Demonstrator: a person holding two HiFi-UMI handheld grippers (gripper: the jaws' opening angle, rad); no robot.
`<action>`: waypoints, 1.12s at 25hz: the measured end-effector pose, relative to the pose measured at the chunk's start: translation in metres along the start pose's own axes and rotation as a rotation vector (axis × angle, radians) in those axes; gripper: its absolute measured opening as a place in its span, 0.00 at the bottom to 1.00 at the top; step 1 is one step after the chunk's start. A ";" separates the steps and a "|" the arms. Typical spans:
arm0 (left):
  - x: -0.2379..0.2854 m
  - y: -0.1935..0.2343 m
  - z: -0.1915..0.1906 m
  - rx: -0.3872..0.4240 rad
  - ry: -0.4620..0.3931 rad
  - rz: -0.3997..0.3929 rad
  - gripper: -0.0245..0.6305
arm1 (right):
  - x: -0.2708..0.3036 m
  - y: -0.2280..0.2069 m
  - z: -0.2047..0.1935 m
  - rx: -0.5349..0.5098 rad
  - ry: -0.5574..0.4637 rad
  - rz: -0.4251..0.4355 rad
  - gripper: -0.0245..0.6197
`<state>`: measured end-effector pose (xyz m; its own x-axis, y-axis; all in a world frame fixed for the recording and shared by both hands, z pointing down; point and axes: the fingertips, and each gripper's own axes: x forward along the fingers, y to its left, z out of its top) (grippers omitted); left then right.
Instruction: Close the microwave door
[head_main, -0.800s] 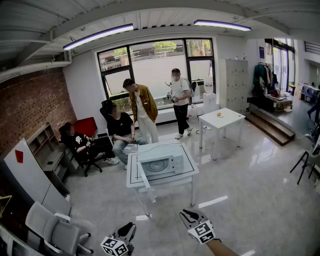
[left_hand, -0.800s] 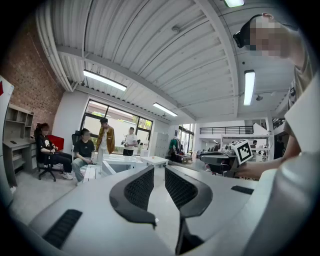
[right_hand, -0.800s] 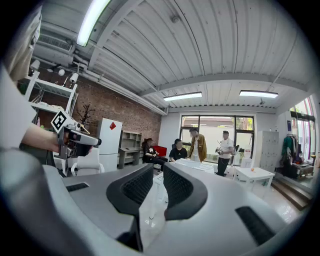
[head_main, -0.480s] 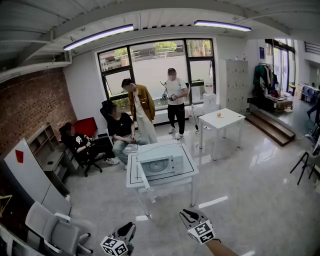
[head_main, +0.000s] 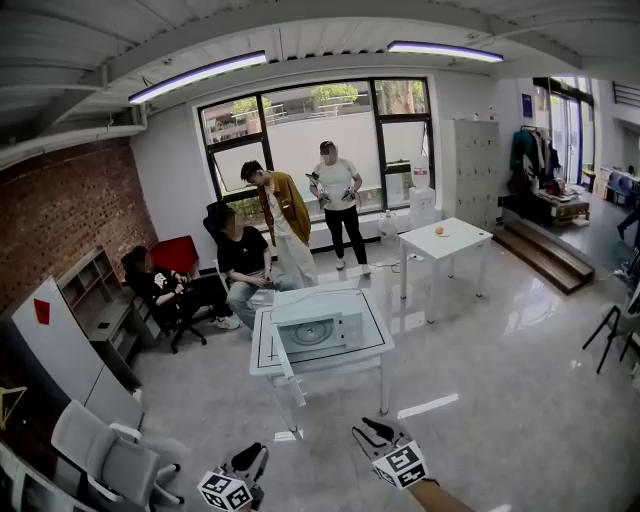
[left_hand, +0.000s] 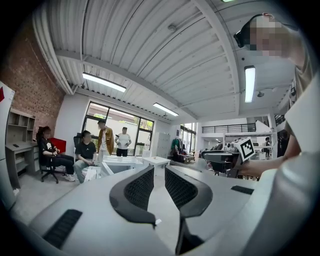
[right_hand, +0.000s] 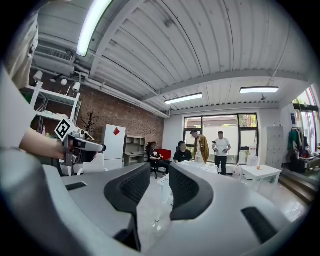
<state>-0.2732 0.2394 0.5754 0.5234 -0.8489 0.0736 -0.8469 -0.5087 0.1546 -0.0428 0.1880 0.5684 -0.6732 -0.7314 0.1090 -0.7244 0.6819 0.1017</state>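
Note:
A white microwave (head_main: 318, 328) stands on a white table (head_main: 375, 350) in the middle of the room, some way ahead of me. Its door (head_main: 289, 373) is open and juts out from the left front corner toward me. Both grippers hang low at the bottom of the head view, far short of the table. My left gripper (head_main: 258, 453) (left_hand: 159, 170) has a narrow gap between its black pads and holds nothing. My right gripper (head_main: 368, 429) (right_hand: 160, 167) is also open and empty.
Three people (head_main: 283, 228) are gathered behind the table by the window, and another sits at the left (head_main: 160, 290). A small white table (head_main: 445, 240) stands at the back right. A grey chair (head_main: 105, 455) is near my left. Glossy floor lies between me and the microwave.
The person in the white shirt by the window has walked left toward the others. My grippers have stayed at the bottom of the view, with the right one a little further left.

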 end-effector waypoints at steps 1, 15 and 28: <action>0.003 -0.004 0.000 0.002 -0.002 0.004 0.12 | -0.003 -0.004 0.000 -0.002 0.000 0.003 0.20; 0.038 -0.071 -0.014 0.004 -0.027 0.045 0.12 | -0.055 -0.054 -0.002 -0.034 -0.013 0.065 0.20; 0.072 -0.027 -0.017 -0.003 0.007 0.066 0.12 | -0.012 -0.078 -0.007 -0.019 -0.011 0.065 0.20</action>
<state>-0.2106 0.1945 0.5938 0.4672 -0.8795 0.0907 -0.8793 -0.4514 0.1521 0.0232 0.1438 0.5661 -0.7204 -0.6856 0.1049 -0.6763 0.7279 0.1132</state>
